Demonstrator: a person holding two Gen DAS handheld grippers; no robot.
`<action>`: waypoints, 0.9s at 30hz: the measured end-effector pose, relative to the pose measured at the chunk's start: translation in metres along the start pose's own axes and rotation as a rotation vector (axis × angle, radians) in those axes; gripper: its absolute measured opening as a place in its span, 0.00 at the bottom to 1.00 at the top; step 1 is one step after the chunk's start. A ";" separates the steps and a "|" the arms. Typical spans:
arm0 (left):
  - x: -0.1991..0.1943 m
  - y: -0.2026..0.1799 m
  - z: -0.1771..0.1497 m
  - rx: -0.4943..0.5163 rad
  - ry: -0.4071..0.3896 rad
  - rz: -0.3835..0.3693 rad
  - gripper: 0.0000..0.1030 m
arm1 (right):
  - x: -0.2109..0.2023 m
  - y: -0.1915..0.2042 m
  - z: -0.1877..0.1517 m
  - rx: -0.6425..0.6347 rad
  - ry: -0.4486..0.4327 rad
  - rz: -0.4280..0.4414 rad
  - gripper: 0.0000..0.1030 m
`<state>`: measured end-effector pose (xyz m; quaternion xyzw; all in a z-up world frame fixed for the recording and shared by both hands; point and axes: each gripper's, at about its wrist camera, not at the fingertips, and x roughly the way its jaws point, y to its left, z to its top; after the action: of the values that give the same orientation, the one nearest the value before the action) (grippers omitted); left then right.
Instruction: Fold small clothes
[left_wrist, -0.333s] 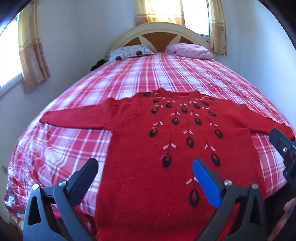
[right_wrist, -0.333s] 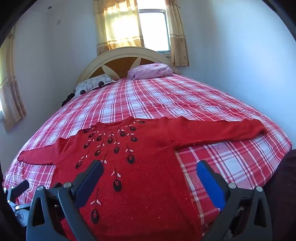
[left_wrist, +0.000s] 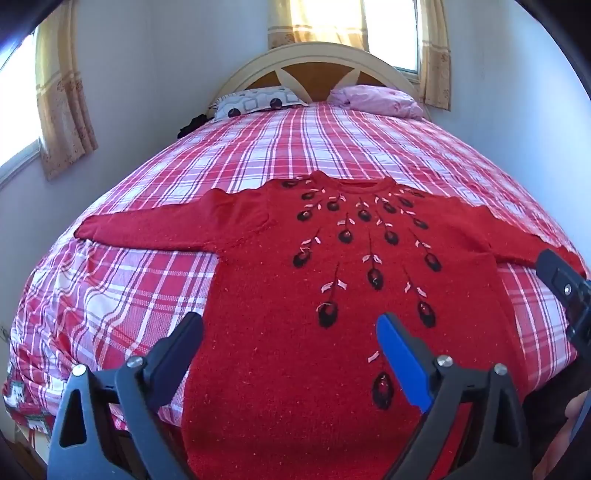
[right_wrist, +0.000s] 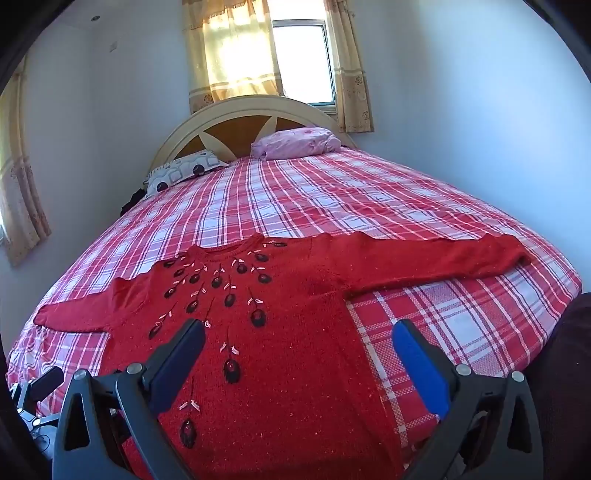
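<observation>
a: red knit, the sweater lies flat on the plaid bed, both sleeves spread out. where are the grippers?

b: left gripper hangs over the lower body of it, jaws wide apart, holding nothing. the left sleeve runs far ahead to its left.

a: and the other?

b: right gripper is gaping too, over the sweater's right edge, its blue finger above bare bedspread. pillows sit well ahead.

place: home bedroom | cues: bed; pillows; headboard; curtained window
</observation>
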<state>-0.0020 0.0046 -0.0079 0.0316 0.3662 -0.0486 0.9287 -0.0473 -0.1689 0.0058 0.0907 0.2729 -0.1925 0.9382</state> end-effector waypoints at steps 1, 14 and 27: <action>0.000 0.000 0.000 0.001 -0.001 0.001 0.94 | 0.001 0.001 0.000 -0.001 0.001 -0.001 0.99; -0.003 -0.005 -0.002 0.036 -0.029 0.042 0.94 | -0.001 0.003 -0.007 0.012 -0.001 -0.008 0.99; -0.002 -0.003 -0.002 0.032 -0.020 0.045 0.94 | -0.001 0.003 -0.008 0.020 0.009 -0.006 0.99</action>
<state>-0.0049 0.0016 -0.0080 0.0544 0.3551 -0.0339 0.9326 -0.0503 -0.1634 0.0002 0.1002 0.2755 -0.1977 0.9354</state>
